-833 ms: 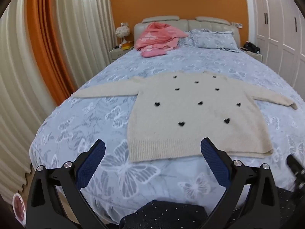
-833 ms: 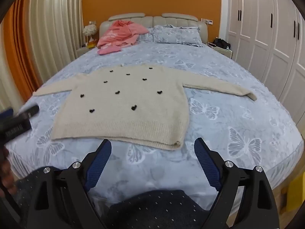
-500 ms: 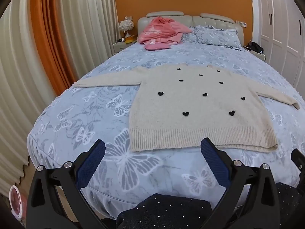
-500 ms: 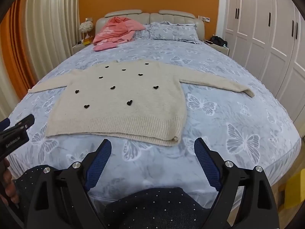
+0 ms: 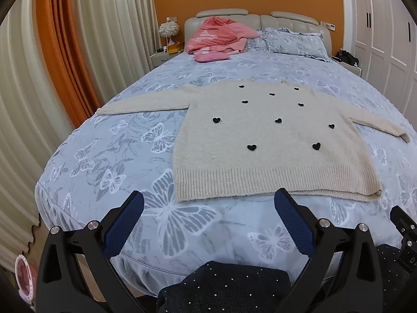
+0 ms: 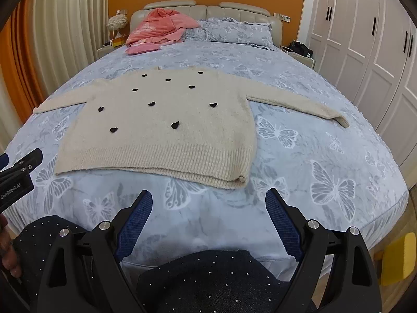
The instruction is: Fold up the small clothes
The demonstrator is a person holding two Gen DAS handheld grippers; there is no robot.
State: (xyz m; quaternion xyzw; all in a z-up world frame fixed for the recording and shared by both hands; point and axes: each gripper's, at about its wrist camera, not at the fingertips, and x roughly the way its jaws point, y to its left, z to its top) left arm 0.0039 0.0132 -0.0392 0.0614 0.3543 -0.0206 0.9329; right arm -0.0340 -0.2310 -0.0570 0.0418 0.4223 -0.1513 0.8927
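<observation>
- Cream knitted sweater w/ small black hearts (image 5: 263, 140) lies flat, front up, on the blue-grey butterfly-print bedspread (image 5: 109, 156), both sleeves spread out to the sides, ribbed hem toward the foot of the bed. Probably laid out like this so sleeves and sides can be folded in cleanly; no fold made yet.
- Left gripper (image 5: 208, 208): jaws spread wide, nothing btwn them, blue pads bare. Hovers over the bed's near edge, tilted down, short of the hem's left half. Not touching cloth.
- Right gripper (image 6: 208, 203): jaws likewise wide apart and empty, just short of the hem's right corner, which is slightly doubled up.
- Both held wide prob. to take hem corners or sleeves at once, one tool per side.
- In right wrist view the left tool's black body shows at the far left edge, w/ part of a hand below it.
- Dark speckled fabric at bottom of both views: looks like the person's clothing, can't say more.
- Pink crumpled garment (image 6: 161, 30) sits against the beige padded headboard (image 6: 234, 7) beside the patterned pillow (image 6: 239, 32), well apart from the sweater; maybe next in line.
- Judgement: task at its very start.
</observation>
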